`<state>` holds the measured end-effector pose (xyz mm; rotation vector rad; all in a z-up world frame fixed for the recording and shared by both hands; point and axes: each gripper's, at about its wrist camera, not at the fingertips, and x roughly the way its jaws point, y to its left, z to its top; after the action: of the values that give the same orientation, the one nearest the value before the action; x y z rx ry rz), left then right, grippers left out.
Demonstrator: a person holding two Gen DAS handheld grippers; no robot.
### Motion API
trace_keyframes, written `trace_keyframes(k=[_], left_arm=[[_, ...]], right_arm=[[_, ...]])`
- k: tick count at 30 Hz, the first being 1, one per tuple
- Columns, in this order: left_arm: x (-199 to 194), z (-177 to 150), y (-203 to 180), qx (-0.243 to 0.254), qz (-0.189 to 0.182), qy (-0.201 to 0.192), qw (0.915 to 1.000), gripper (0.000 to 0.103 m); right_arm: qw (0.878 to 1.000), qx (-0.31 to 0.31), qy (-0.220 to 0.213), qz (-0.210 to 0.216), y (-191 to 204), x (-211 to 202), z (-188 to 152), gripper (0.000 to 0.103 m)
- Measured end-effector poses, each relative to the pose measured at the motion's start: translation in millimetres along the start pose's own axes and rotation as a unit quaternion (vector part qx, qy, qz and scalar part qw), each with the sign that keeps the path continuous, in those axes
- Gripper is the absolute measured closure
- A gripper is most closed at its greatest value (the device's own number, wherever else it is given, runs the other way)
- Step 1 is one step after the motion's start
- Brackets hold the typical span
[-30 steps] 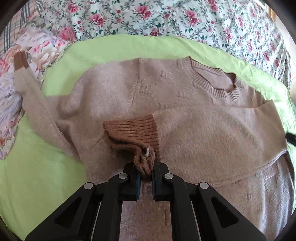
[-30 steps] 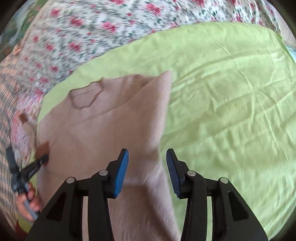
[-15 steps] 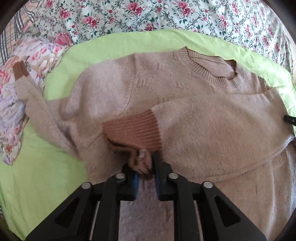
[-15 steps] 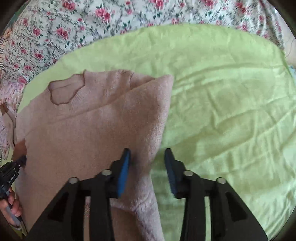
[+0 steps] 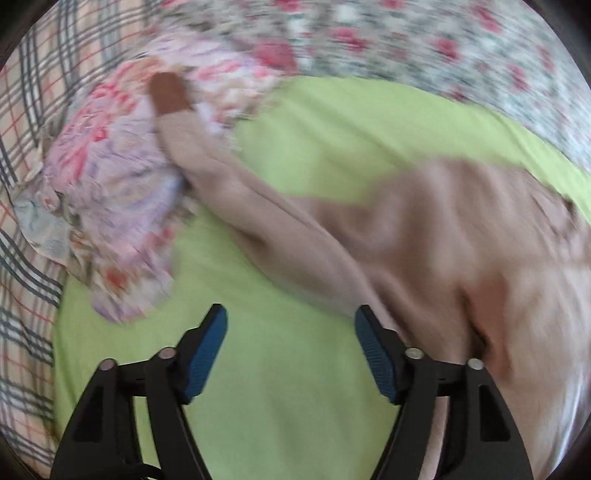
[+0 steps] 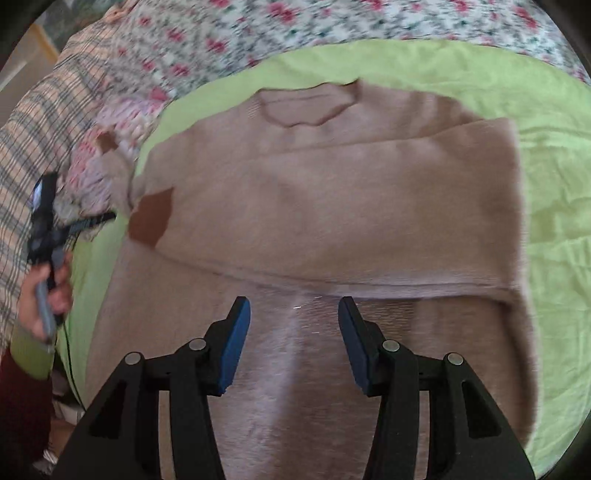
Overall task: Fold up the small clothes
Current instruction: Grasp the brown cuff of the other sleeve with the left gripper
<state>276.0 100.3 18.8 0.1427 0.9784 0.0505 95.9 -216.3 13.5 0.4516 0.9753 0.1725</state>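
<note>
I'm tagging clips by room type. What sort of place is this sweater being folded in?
Most likely a bedroom, on a bed: the sweater lies on a green sheet spread over floral bedding, with plaid fabric alongside.

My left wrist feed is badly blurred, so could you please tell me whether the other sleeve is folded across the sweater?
Observer: Yes, the right wrist view shows the folded sleeve lying across the chest of the sweater, its brown cuff at the picture's left.
Operator: Thank you. Is the right gripper holding anything?
Observer: No, the right gripper is open over the lower body; its jaws have just been opening, nothing pinched between them.
Operator: Is the collar flat?
Observer: Yes, the collar lies flat at the far end.
</note>
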Motion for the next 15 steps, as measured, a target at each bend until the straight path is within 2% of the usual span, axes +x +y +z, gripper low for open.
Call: trace_keyframes(k=[5, 10, 11, 12, 13, 15], left_arm=[[47.0, 70.4, 42.9, -0.054, 0.058, 0.015, 0.9967, 0.019], [87.0, 119.0, 70.3, -0.089, 0.074, 0.034, 0.9927, 0.019], [90.2, 122.9, 73.0, -0.094, 0.076, 0.032, 0.9922, 0.022], [93.2, 127.2, 75.8, -0.097, 0.076, 0.026, 0.992, 0.046], [96.0, 129.7, 76.4, -0.096, 0.073, 0.022, 0.9924, 0.087], [95.8, 131.3, 78.1, -0.1, 0.06, 0.022, 0.9929, 0.091]], right_arm=[[0.999, -0.021, 0.015, 0.021, 18.1, 6.7, -4.7, 0.052], [0.998, -0.045, 0.025, 0.028, 27.8, 12.4, -3.3, 0.052], [0.998, -0.046, 0.028, 0.028, 27.7, 14.9, -0.9, 0.052], [0.998, -0.046, 0.029, 0.028, 27.5, 16.2, 0.9, 0.052], [0.998, -0.045, 0.03, 0.027, 26.1, 16.9, 1.6, 0.052], [0.998, -0.045, 0.027, 0.025, 24.3, 15.4, 1.2, 0.052]])
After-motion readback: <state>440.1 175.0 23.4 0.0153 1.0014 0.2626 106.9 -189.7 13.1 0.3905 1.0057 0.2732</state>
